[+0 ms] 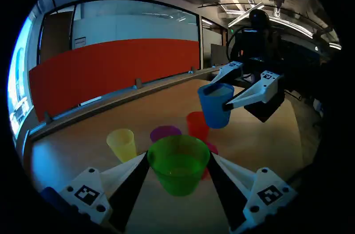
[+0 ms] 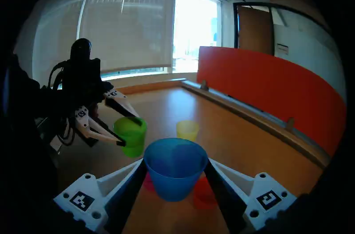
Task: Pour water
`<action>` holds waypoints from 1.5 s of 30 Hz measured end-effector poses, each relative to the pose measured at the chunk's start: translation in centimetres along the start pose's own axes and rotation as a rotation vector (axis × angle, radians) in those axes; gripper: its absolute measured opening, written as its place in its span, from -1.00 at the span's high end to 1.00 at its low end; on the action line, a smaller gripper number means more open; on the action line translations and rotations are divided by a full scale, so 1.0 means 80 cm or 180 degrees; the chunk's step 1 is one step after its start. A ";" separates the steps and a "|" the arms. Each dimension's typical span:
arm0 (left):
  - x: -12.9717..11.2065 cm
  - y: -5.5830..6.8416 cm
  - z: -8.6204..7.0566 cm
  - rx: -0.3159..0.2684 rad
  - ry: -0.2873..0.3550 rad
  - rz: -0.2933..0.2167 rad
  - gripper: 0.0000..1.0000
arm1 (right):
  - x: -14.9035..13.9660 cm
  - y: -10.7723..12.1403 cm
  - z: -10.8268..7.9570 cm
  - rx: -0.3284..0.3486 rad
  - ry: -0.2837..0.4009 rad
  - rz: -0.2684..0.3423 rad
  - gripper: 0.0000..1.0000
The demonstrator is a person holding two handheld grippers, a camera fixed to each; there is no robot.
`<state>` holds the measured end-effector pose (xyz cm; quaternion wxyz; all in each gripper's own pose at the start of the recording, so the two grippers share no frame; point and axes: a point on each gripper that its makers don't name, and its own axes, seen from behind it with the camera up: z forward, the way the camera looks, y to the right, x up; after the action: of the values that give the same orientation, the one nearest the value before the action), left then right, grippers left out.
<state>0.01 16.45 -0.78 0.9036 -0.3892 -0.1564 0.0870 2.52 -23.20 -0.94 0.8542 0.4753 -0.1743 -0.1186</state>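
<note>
Cups sat in both tools: the left gripper [image 1: 178, 158] squeezed a see-through green plastic cup [image 1: 178, 178], the right gripper [image 2: 175, 165] a blue plastic cup [image 2: 174, 183], both above the wooden table [image 1: 266, 145]. They looked light, thin and squashy, so a soft hold mid-wall seemed best.

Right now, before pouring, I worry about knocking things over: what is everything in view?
green translucent plastic cup: 1, green, in left gripper
blue plastic cup: 1, blue, in right gripper
yellow plastic cup: 1, yellow, on wooden table
red plastic cup: 1, red, on table
purple plastic cup: 1, purple, beside red cup
pink object: 1, pink, behind green cup
wooden table: 1, brown, under cups
partition panel: 1, orange-red, along table edge
grippers: 2, white, gripping those cups
</note>
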 end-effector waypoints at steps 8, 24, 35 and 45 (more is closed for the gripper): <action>-0.016 0.004 0.002 -0.0014 -0.0096 0.0015 -0.76 | -0.025 -0.006 0.000 0.0041 -0.0105 -0.0073 -0.83; -0.049 0.013 0.005 -0.0093 -0.0314 0.0001 -0.75 | -0.078 -0.019 -0.002 0.0139 -0.0363 -0.0111 -0.83; -0.073 0.012 0.007 -0.0098 -0.0524 0.0061 -0.75 | -0.107 -0.018 0.003 0.0183 -0.0538 -0.0176 -0.83; -0.084 0.010 0.011 -0.0103 -0.0654 0.0093 -0.75 | -0.123 -0.017 0.012 0.0212 -0.0602 -0.0208 -0.83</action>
<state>-6.63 15.70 -2.24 0.8750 -0.3950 -0.2439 0.1371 -6.92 -20.99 -3.45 0.8133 0.4955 -0.2424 -0.1849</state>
